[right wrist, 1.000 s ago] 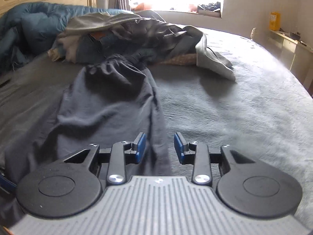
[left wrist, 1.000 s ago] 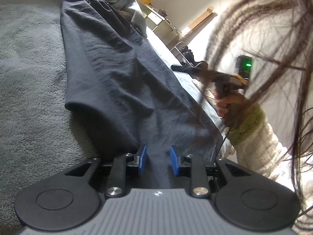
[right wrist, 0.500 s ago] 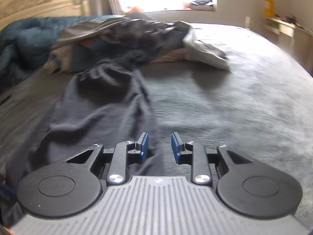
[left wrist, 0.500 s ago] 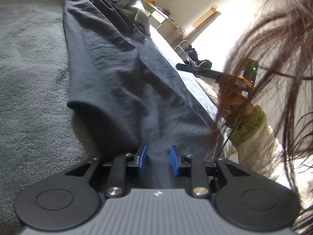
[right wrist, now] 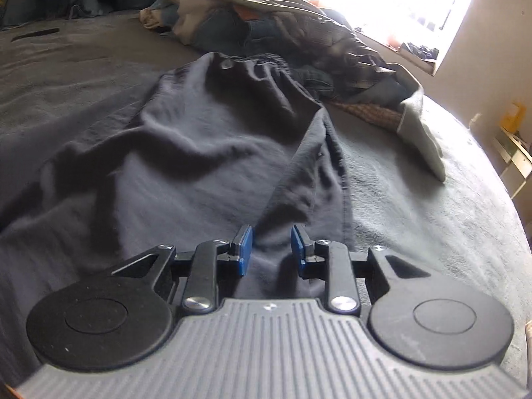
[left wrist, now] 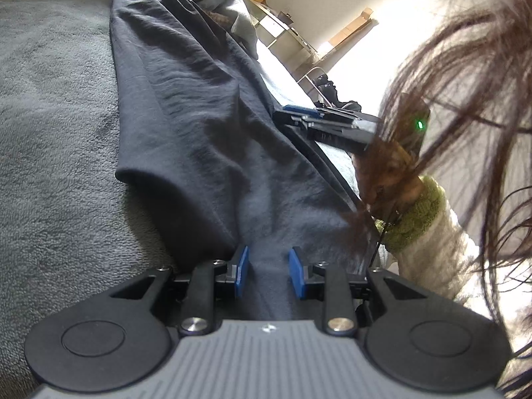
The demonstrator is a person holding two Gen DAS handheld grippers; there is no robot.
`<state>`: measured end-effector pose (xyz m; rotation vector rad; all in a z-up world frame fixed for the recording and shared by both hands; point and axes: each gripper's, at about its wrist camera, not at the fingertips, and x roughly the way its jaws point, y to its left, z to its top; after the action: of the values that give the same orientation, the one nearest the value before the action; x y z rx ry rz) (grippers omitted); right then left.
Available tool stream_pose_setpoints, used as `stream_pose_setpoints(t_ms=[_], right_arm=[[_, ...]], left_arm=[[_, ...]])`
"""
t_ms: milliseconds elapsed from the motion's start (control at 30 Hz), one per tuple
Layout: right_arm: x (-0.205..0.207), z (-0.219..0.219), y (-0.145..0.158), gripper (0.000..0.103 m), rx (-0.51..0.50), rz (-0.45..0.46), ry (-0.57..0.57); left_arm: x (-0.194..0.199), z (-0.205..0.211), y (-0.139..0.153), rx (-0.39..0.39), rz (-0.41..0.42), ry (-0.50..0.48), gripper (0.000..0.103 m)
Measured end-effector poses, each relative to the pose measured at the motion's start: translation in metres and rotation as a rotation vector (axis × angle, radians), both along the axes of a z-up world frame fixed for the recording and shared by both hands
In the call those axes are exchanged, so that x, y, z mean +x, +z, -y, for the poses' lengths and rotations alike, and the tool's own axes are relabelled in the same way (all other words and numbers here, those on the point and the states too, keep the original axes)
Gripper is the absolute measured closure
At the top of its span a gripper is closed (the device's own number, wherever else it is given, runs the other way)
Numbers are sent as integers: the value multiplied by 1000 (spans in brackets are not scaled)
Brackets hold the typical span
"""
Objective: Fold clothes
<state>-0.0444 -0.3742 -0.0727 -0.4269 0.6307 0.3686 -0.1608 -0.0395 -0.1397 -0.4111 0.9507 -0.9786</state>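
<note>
Dark pants [left wrist: 199,139] lying long and flat on the grey bed [left wrist: 50,133]. Left claw [left wrist: 268,272] down at the leg end, cloth between its blue pads, but cannot tell if pinched. Right claw [right wrist: 271,249] low over the other leg edge, same, cannot tell. Pile of clothes [right wrist: 266,30] behind the waistband.

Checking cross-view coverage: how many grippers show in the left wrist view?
2. The left gripper at the bottom edge, dark trousers running into it; the right gripper mid-right at the trousers' far edge, its rear hidden by hair.
</note>
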Motion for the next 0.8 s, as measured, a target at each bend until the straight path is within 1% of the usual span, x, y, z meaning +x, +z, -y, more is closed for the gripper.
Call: stream_pose_setpoints(t_ms=[67,200,267,367,400,433,533,567,633,700,800], right_arm=[[12,11,3,78,66,-34,-32],[38,35,-3,78,224,-174,-99],[45,46,-6,78,315,-228,-132],[52,58,-8,79,417,-290,-177],[53,60,-8,82,430,-297,-190],[51,58,-6,99,413,-288,-196],[39,51,4,100,326,-190,-198],[36,51,7,100,321,-165,-208],[34,56,7,100,311,-143,-241],[36,66,3,100,335,-157,-285],[39,88,3,100,423,-166,-377]], left_arm=[[-1,-1,0,-2,0,-2,74],[-3,-3,0,-10,-2,-3,74],[-12,-12,-1,-14,-3,-4,74],[-9,-9,-2,-16,-5,-5,74],[-7,-7,-2,-16,-5,-6,74],[-6,-6,-2,-16,-5,-6,74],[-7,-6,-2,-17,-2,-6,74],[-7,-5,-2,-16,-2,-7,74],[-7,-5,-2,-15,-2,-8,74],[-5,-3,-1,-13,-2,-9,74],[-2,1,0,-12,0,-10,74]])
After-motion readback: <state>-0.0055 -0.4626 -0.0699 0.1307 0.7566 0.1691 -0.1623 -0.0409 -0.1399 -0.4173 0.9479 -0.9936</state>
